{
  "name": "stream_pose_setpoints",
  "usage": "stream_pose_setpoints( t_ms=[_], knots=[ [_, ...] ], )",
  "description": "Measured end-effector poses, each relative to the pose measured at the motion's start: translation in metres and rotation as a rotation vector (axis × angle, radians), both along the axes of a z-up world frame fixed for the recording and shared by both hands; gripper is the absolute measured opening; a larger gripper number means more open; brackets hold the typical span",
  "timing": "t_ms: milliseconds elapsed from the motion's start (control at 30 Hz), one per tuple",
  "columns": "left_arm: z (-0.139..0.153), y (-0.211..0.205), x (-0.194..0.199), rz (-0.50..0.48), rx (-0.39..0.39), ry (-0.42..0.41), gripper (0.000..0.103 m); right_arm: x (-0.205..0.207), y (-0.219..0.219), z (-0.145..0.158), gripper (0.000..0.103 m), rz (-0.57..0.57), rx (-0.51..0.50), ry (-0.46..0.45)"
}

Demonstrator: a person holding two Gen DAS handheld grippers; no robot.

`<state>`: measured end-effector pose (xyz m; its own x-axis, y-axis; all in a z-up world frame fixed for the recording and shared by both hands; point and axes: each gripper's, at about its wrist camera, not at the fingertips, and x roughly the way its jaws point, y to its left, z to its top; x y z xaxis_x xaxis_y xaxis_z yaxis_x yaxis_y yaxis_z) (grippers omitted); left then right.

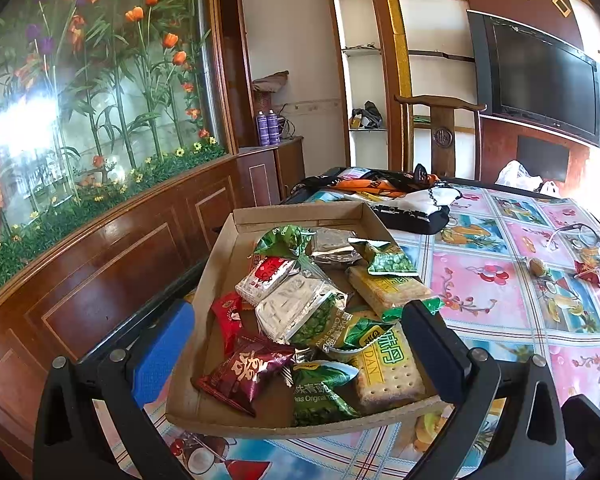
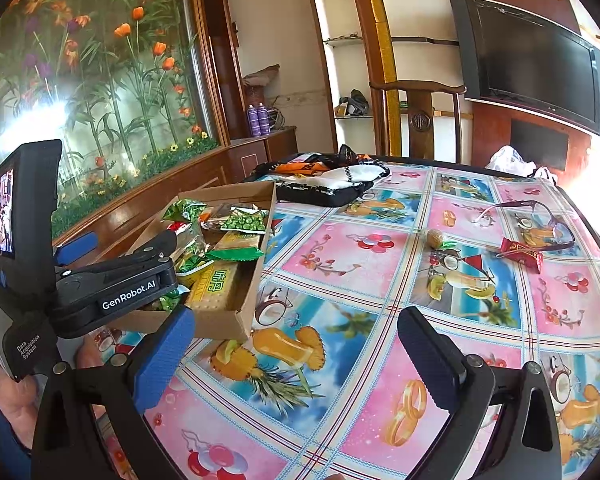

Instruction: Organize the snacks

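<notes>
From the left wrist camera, the left gripper (image 1: 300, 354) hangs with its jaws spread wide on either side of a shallow cardboard tray (image 1: 220, 264), gripping nothing. The tray sits at the left edge of a table (image 1: 496, 292) covered in a fruit-and-flower patterned cloth, its long axis running away from the camera toward the far wall. Heaped inside are green pea packets (image 1: 320, 392), a silver foil pouch (image 1: 296, 304), a dark red snack packet (image 1: 244, 374) lying with one corner toward the near rim, and a yellow cracker pack (image 1: 388, 364) lying roughly along the tray's length. The right finger covers part of the cracker pack, and lower packets are buried under the pile. Beyond the tray lies a black-and-white bag (image 1: 412, 212).

From the right wrist camera, the right gripper (image 2: 292, 356) hovers above bare tablecloth with its jaws wide apart and nothing between them. The left gripper's body (image 2: 116, 288) overlaps the tray's (image 2: 228, 316) near left corner, hiding the packets there. Well apart from the tray, on the right side of the table (image 2: 340, 248), lie a small red packet (image 2: 522, 254), a small round wrapped sweet (image 2: 433, 237) and a pair of glasses (image 2: 540, 220); the red packet lies with its long axis across the view. Print on these loose pieces is too small to read. A hand (image 2: 16, 400) shows at the lower left edge, cut off.
</notes>
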<state>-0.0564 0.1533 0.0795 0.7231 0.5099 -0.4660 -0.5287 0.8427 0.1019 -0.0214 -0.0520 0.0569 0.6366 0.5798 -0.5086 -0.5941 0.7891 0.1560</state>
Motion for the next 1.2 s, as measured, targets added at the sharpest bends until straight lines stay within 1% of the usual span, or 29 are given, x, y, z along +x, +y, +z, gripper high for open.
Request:
stream_pose_setpoints(
  t_ms=[300,533,767,1067,1200],
  knots=[
    [-0.001,0.001,0.0,-0.004,-0.001,0.003,0.103,0.0,0.0,0.0,0.102,0.002,-0.001,0.001],
    [-0.004,0.004,0.001,-0.011,-0.025,0.017,0.103,0.0,0.001,0.0,0.102,0.002,-0.001,0.002],
    [-0.007,0.009,0.003,-0.023,-0.073,0.036,0.103,0.0,0.001,0.0,0.102,0.001,-0.001,0.001],
    [-0.008,0.01,0.005,-0.031,-0.083,0.041,0.103,0.0,0.001,0.0,0.102,0.001,-0.001,0.001],
    [-0.009,0.011,0.005,-0.039,-0.101,0.047,0.103,0.0,0.0,0.0,0.102,0.001,-0.002,0.001]
  ],
)
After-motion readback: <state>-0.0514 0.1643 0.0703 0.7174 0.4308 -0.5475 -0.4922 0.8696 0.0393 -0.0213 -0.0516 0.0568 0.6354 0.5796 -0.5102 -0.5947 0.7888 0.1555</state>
